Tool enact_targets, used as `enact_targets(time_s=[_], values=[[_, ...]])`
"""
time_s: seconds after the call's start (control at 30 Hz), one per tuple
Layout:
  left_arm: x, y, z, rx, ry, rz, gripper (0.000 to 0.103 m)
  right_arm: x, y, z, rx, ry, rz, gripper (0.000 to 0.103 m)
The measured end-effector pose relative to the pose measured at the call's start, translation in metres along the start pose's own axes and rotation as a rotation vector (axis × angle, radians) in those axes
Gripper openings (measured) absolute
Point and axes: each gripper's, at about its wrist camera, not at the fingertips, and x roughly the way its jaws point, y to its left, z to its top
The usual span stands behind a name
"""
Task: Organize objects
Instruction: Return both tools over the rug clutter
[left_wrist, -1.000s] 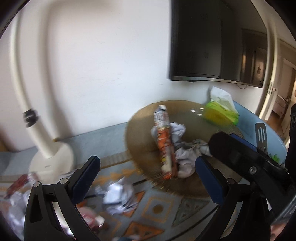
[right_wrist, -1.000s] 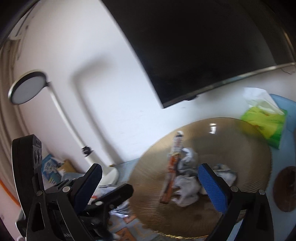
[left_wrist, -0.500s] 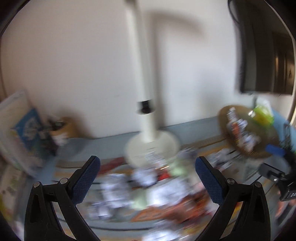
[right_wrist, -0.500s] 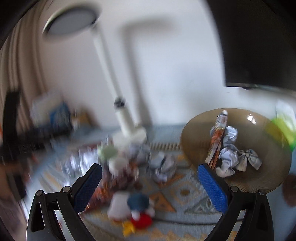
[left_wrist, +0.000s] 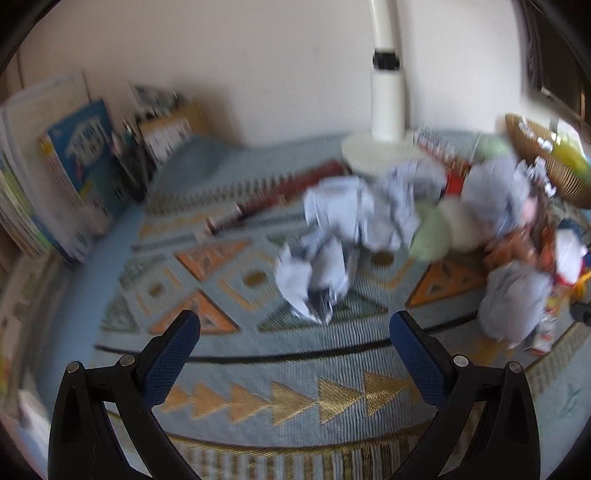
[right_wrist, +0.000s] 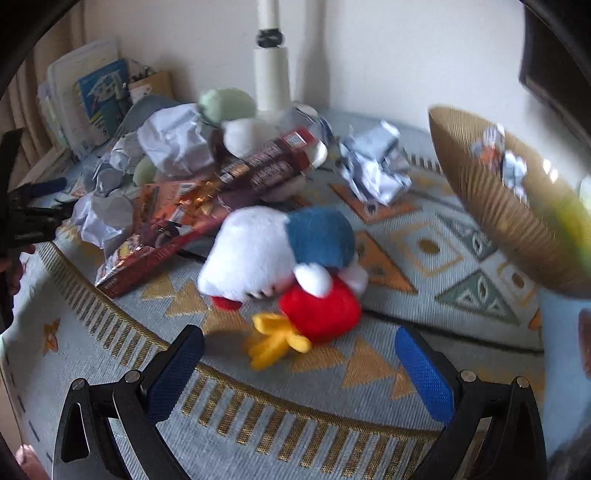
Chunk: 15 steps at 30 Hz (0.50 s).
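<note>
Crumpled paper (left_wrist: 314, 280), nearest of several wads, lying on the patterned cloth (left_wrist: 258, 369) just ahead of the left gripper (left_wrist: 295, 347), fingers spread wide and gripping nothing, blue pads (left_wrist: 170, 358) framing bare cloth short of the wad. Same on the other side: right gripper (right_wrist: 299, 369) splayed and empty, pads (right_wrist: 424, 373) either side of a plush toy (right_wrist: 284, 266), white, blue and red with a yellow foot, toppled just beyond the tips. Behind the toy, a heap: a reddish snack box (right_wrist: 162, 236), a dark biscuit packet (right_wrist: 266, 166) lying across it, more paper balls (right_wrist: 173, 144), a pale green soft thing (right_wrist: 225, 103) and a white one touching it, all crowded round the base of a white lamp stand (right_wrist: 271, 74). One further wad (right_wrist: 373, 166) apart to the right. At the far right, a woven bowl (right_wrist: 491, 206), already holding some paper and a wrapper. Books and a pen holder (left_wrist: 74, 155) against the wall at left, blurred. Judged as an approach step, between pickups: nothing in hand, both tools aimed at the clutter. Next move likely to call for lowering over one item, probably the wad on the left or the toy on the right, centring it between the pads, closing gently on soft material, then carrying it across to the bowl or another fitting place. Left view smeared, so exact gap to the wad hard to tell.
</note>
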Motion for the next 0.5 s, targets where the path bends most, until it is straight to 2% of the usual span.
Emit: enact_targets(time_s=[0.07,0.17,0.23,0.3,0.37,0.43,0.5], values=[[0.013,-0.004,0.001,0.009,0.058,-0.008,0.103,0.002,0.001,0.000,0.003,0.002,0.001,0.103],[0.017,0.000,0.011,-0.014,0.035,-0.022,0.103,0.005,-0.002,0.001,0.012,0.003,0.003,0.103],[0.028,-0.001,0.016,-0.010,0.066,-0.029,0.103,0.008,-0.005,0.004,0.015,0.005,0.002,0.103],[0.033,0.000,0.021,-0.022,0.063,-0.041,0.103,0.011,-0.005,0.007,0.008,0.004,0.003,0.103],[0.040,0.004,0.025,-0.047,0.086,-0.076,0.103,0.011,-0.009,0.015,0.008,0.005,0.001,0.103],[0.048,0.014,0.027,-0.110,0.105,-0.145,0.102,0.013,-0.010,0.019,0.021,0.003,-0.006,0.103],[0.046,0.010,0.027,-0.104,0.107,-0.131,0.103,0.015,-0.012,0.022,0.030,0.005,-0.017,0.103]])
